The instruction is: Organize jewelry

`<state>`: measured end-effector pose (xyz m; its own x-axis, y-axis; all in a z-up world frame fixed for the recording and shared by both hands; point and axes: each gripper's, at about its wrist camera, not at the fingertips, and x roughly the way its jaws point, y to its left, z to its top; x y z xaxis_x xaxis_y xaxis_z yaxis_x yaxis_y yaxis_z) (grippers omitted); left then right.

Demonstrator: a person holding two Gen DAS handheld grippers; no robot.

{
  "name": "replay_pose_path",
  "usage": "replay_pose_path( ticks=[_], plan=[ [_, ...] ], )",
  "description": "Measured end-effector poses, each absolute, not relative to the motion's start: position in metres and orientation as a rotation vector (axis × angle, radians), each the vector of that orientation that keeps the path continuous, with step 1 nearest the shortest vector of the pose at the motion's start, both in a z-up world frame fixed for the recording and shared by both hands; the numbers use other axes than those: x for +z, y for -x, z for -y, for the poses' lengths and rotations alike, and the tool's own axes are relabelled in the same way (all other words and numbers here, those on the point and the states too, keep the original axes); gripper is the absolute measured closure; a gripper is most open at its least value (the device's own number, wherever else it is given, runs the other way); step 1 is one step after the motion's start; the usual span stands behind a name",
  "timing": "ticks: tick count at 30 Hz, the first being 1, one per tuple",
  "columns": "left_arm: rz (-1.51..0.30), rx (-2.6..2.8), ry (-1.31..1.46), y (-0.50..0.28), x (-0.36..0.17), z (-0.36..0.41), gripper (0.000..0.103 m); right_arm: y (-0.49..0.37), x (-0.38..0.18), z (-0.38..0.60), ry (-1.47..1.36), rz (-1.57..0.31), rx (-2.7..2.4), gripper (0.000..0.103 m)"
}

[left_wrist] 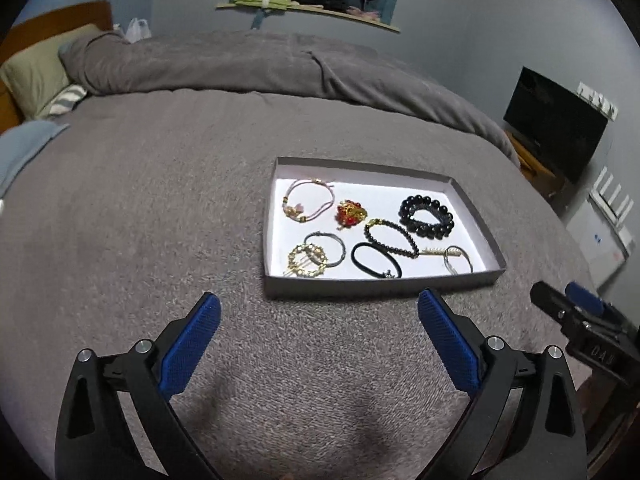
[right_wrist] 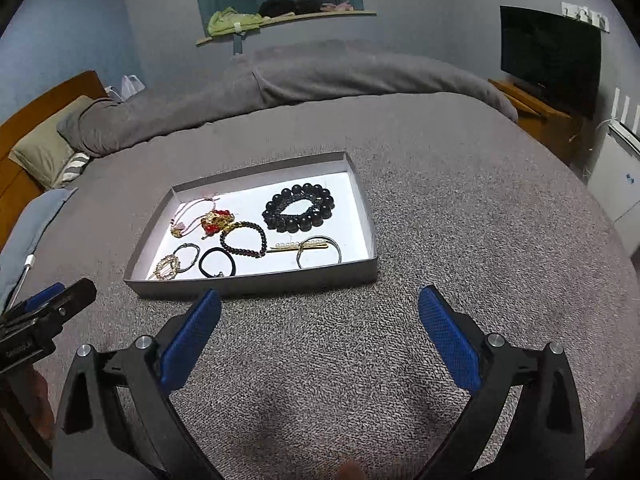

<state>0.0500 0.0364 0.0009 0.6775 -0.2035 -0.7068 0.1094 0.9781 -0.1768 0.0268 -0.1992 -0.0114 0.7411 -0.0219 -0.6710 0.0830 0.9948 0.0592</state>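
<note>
— Grey bed (left_wrist: 160, 200) fills the room. Where's the jewelry?
— Inside the shallow box (left_wrist: 280, 280), on the blanket.
— And each tool?
— Left tool (left_wrist: 319, 312) and right tool (right_wrist: 319, 312): both spread wide, holding nothing.

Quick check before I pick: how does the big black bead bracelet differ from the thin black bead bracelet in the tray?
The big black bead bracelet has much larger beads than the thin black bead bracelet. The big one looks doubled into two loops; the thin one is a single loop. The big one lies nearer the tray's far wall; the thin one sits mid-tray, with gold beads at one end. Both are dark, beaded and lie flat, untouched.
</note>
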Motion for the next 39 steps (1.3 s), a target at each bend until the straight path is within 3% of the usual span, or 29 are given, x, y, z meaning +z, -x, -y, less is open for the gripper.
replay_pose_path(
  ticks=[14,39],
  plan=[
    [-0.909,-0.139,-0.034,-0.054,-0.016,-0.009,0.005,-0.041,-0.018,0.192,-0.009,-0.861,-0.075,0.006],
    [-0.870,-0.119,-0.053,-0.050,-0.017,-0.002,0.005,-0.033,-0.010,0.189,-0.009,-0.814,-0.082,0.006]
  ],
)
